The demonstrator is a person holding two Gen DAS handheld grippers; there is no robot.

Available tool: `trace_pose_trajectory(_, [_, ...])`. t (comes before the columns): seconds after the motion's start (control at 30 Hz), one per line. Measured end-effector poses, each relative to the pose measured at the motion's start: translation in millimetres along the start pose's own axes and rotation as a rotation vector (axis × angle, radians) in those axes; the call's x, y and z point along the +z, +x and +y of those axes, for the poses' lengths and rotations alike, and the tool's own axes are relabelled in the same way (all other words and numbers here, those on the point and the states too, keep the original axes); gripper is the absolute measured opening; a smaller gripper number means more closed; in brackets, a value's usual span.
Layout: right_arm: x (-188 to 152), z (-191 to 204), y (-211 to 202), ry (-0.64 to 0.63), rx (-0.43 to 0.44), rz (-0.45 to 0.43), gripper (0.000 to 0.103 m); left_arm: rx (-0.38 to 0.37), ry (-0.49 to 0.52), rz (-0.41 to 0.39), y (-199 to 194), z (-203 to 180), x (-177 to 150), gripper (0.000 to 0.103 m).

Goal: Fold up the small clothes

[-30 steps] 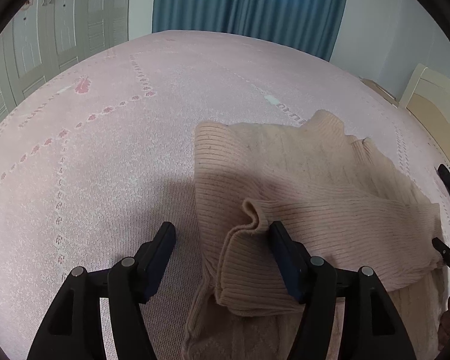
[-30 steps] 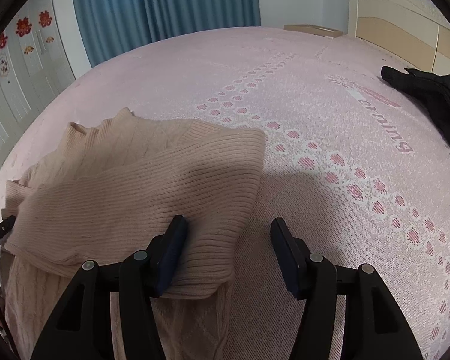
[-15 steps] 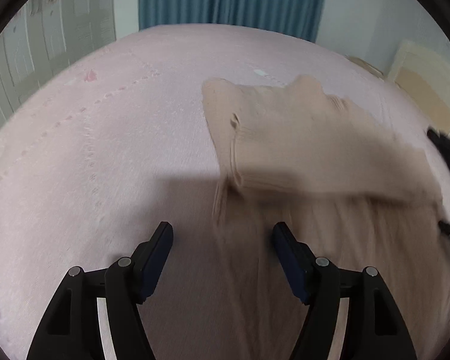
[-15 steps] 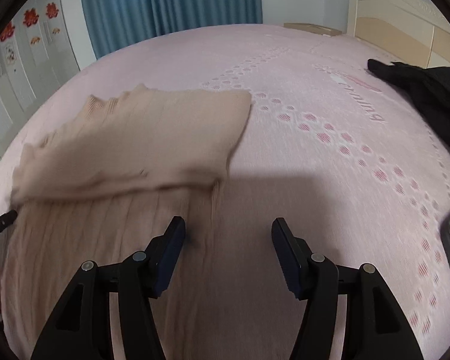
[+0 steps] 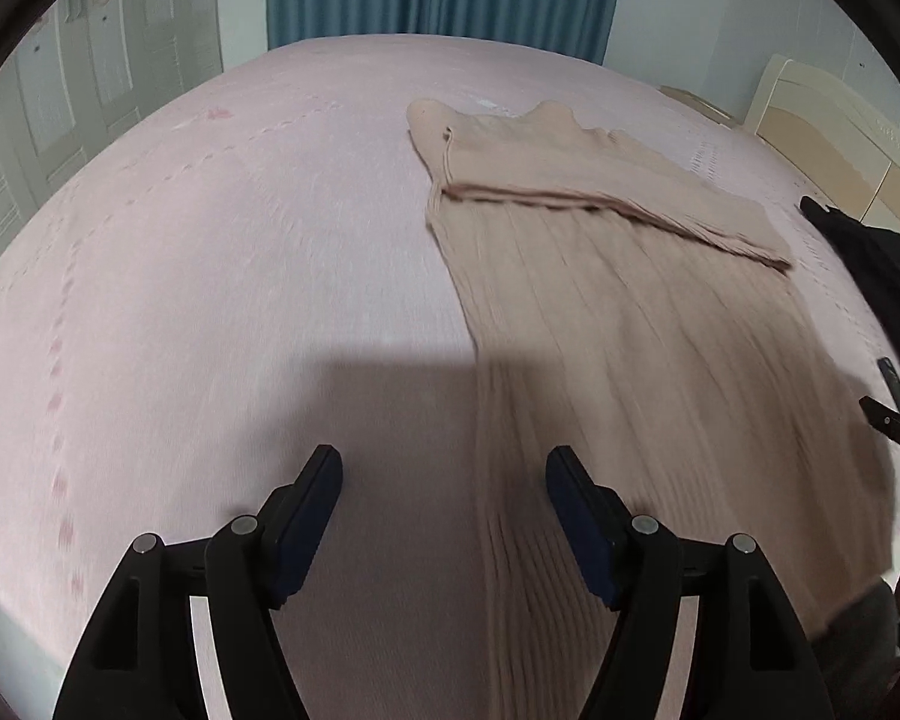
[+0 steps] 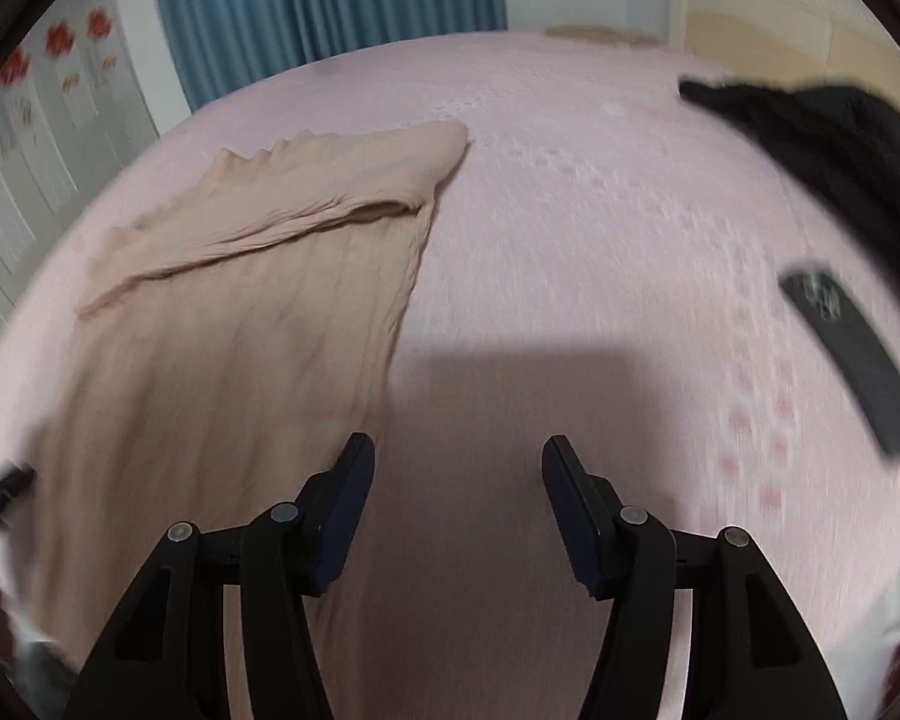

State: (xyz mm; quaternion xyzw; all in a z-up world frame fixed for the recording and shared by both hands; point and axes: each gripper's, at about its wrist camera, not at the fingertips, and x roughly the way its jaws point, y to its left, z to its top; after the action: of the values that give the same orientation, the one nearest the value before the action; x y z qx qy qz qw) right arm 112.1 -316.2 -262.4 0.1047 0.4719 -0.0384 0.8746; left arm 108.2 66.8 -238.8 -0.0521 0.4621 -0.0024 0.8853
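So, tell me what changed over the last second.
Both grippers, left gripper and right gripper, drew back from the folded band to the beige sweater's near part, jaws open and empty. The sweater stayed folded on the pink bedspread; the black garment stayed put.

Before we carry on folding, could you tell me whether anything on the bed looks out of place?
A dark phone lies on the pink bedspread, right of the beige sweater, and a black garment sits crumpled near the headboard. The sweater itself lies flat.

Beige sweater [image 6: 252, 312] lies left of spread fingers [image 6: 348, 498].
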Motion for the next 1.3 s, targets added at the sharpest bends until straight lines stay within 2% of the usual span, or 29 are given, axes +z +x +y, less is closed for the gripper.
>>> trace_pose_trajectory(0.13, [-20, 2, -37, 0.074, 0.038, -0.030, 0.058, -0.019, 0.004, -0.023, -33, -12, -25, 0.068])
trace_pose_trajectory(0.3, [-57, 30, -68, -0.011, 0.014, -0.083, 0.058, -0.029, 0.006, -0.056, -58, -27, -49, 0.069])
trace_pose_trajectory(0.37, [-67, 37, -74, -0.060, -0.011, -0.096, 0.058, -0.003, 0.031, -0.048, -61, -34, -61, 0.069])
trace_pose_trajectory(0.47, [-76, 37, -88, -0.062, -0.025, -0.158, 0.058, 0.027, 0.039, -0.089, -69, -35, -67, 0.069])
trace_pose_trajectory(0.77, [-80, 28, -83, -0.024, 0.005, -0.077, 0.058, 0.021, -0.008, -0.055, -66, -22, -74, 0.069])
trace_pose_trajectory(1.3, [-96, 64, -94, -0.175, -0.057, -0.126, 0.058, 0.055, 0.015, -0.102, -78, -41, -79, 0.068])
